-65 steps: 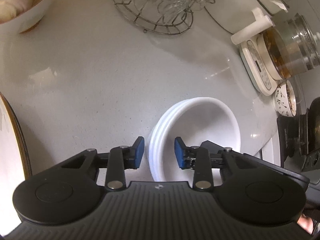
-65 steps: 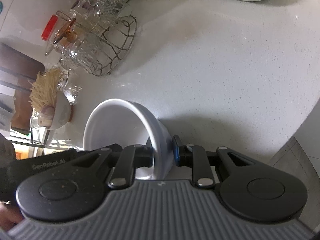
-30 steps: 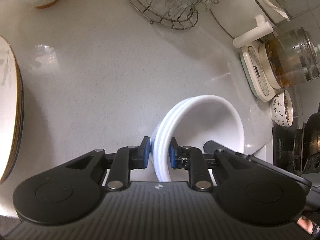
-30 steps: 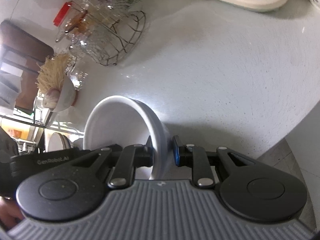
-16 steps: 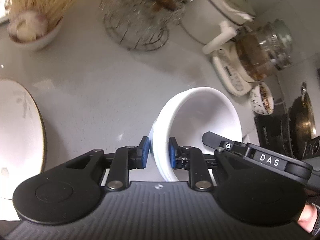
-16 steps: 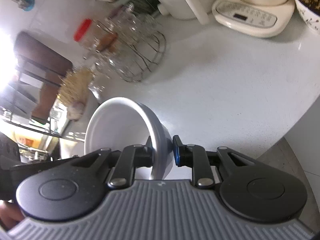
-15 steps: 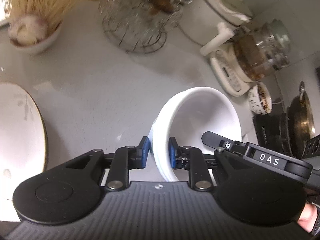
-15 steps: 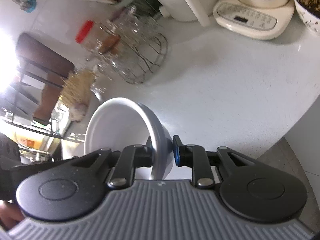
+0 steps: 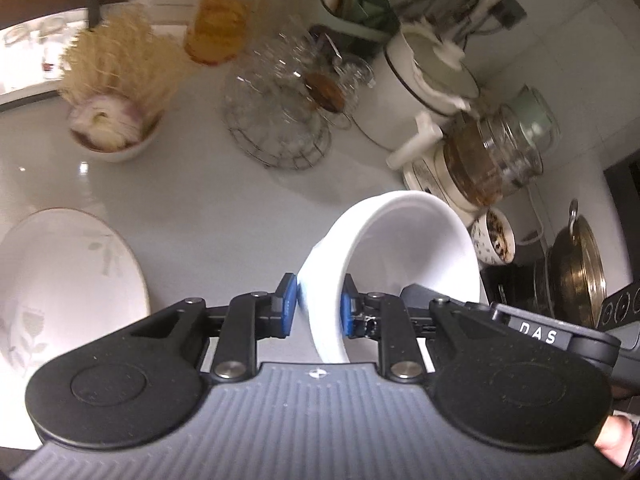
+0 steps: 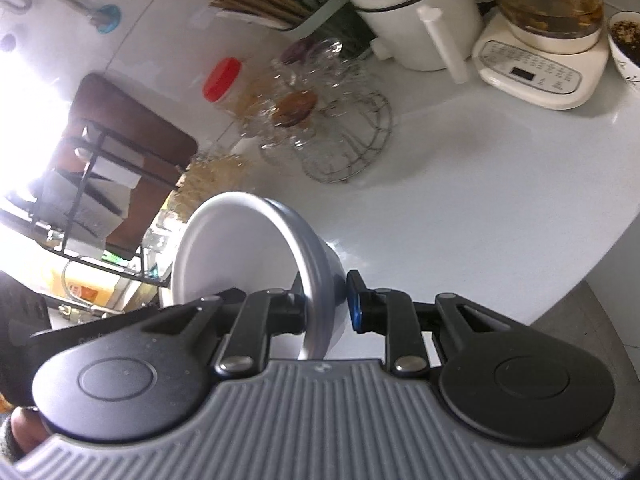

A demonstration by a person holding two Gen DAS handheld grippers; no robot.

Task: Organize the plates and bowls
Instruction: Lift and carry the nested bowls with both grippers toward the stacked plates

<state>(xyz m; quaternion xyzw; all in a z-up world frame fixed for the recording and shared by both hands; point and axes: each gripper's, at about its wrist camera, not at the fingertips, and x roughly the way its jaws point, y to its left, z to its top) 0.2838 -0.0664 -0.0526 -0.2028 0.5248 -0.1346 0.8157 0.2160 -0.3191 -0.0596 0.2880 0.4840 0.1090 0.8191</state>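
A: Nearest the lens in the left wrist view, what does the left gripper (image 9: 318, 306) have?

B: Its jaws pinch the rim of a white bowl (image 9: 404, 252), one blue pad outside the wall and one inside. The bowl hangs tilted, mouth turned to the right, clear of the countertop (image 9: 224, 208). Gripping at the rim is likely the only hold a thin-walled bowl offers two fingers.

A: And the right gripper (image 10: 326, 306)?

B: It is closed on the opposite rim of a white bowl (image 10: 248, 248), with the dark finger inside and the blue pad against the outer wall. It looks like the same bowl, since the other tool's body shows at each view's edge. Two holds probably keep the load from swinging.

A: One bowl or several nested?

B: That cannot be told from these views.

A: What lies beyond?

B: To the left, a large leaf-patterned plate (image 9: 60, 280) rests flat on the counter, near the held bowl but apart from it. It seems a plausible gathering spot, though that is a guess. Farther back sit a small bowl of garlic (image 9: 112, 136), a wire rack of glasses (image 9: 280, 120), and a kettle base (image 10: 536, 72). These crowd the back, so the open middle is the safer path.
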